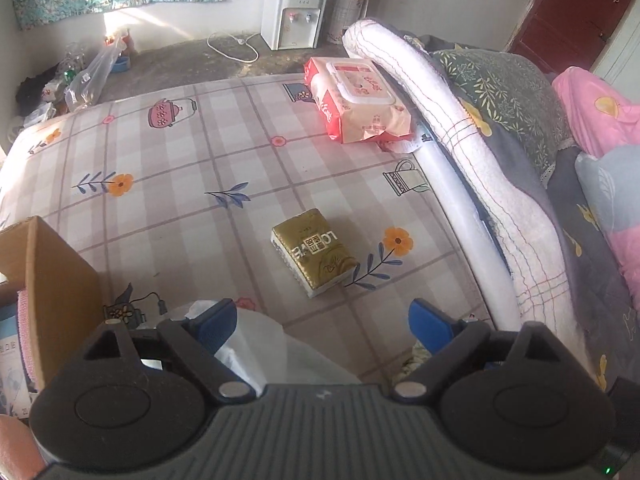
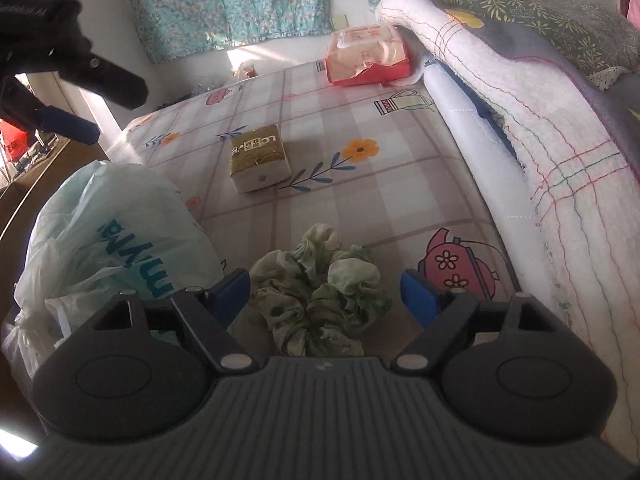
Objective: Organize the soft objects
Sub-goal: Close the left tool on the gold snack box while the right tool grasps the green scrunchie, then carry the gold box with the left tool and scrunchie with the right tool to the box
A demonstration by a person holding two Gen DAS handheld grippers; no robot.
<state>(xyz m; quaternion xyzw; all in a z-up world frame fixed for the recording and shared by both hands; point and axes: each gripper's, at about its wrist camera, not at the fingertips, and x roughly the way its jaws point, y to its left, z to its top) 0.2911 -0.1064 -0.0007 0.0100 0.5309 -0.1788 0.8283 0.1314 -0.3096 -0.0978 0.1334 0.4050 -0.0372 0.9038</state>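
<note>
A gold tissue pack (image 1: 313, 252) lies on the checked mattress (image 1: 180, 168), also in the right wrist view (image 2: 258, 158). A red wet-wipes pack (image 1: 358, 98) lies at the far edge by the rolled quilt, also in the right wrist view (image 2: 368, 56). A green crumpled scrunchie (image 2: 320, 292) lies between the open fingers of my right gripper (image 2: 326, 294). A white plastic bag (image 2: 116, 248) sits to its left and under my left gripper (image 1: 320, 322), which is open and empty. The left gripper also shows at the upper left of the right wrist view (image 2: 108, 108).
A cardboard box (image 1: 48, 280) stands at the mattress's left edge. A rolled white quilt (image 1: 460, 152) and pillows (image 1: 504, 92) line the right side. A water dispenser (image 1: 294, 12) and clutter stand on the floor beyond.
</note>
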